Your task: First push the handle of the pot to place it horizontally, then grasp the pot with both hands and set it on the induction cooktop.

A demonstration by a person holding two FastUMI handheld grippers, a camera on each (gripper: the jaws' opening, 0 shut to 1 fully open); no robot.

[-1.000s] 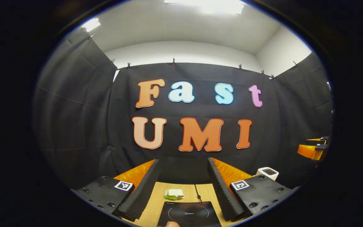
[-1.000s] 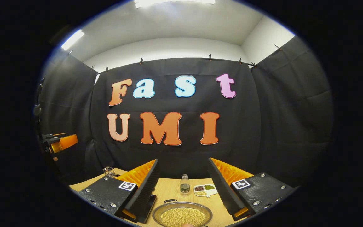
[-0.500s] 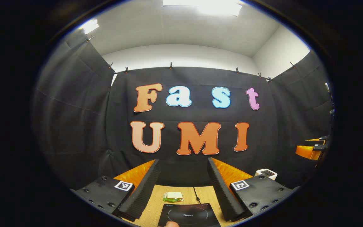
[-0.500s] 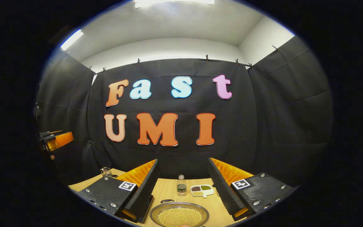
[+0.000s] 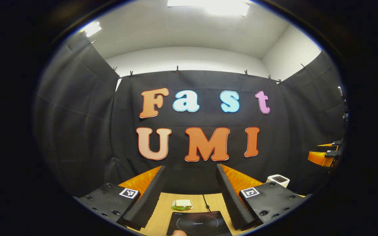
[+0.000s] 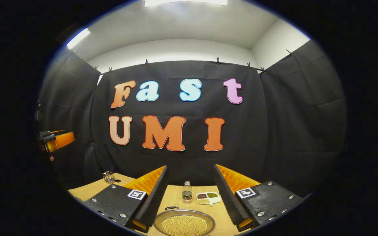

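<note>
Sitting low in the right gripper view is the pot (image 6: 184,224), a shallow metal pan full of small yellow beans, on the wooden table (image 6: 90,188) right below the right gripper (image 6: 189,191). A thin dark handle (image 6: 171,208) pokes out at its far-left rim. Both fingers of that gripper are spread wide with nothing between them, hanging above the pot and not touching it.

Behind the pot there's a small glass bottle (image 6: 186,191) and just beside it a white divided dish (image 6: 208,197) with beans, both near the table's back edge by the black cloth. A little glass jar (image 6: 108,177) stands well apart on the far left. Bare wood runs between pot and bottle.

In the left gripper view the induction cooktop (image 5: 198,225) lies flat under the left gripper (image 5: 190,193), whose fingers are also spread and holding nothing. Past the cooktop is a sandwich (image 5: 182,205), with a cord running alongside, and a white toaster (image 5: 278,179) off right.

Compared to a second ago, the right view has shifted a bit: the pot sits slightly further left and lower. The left view has barely changed.
</note>
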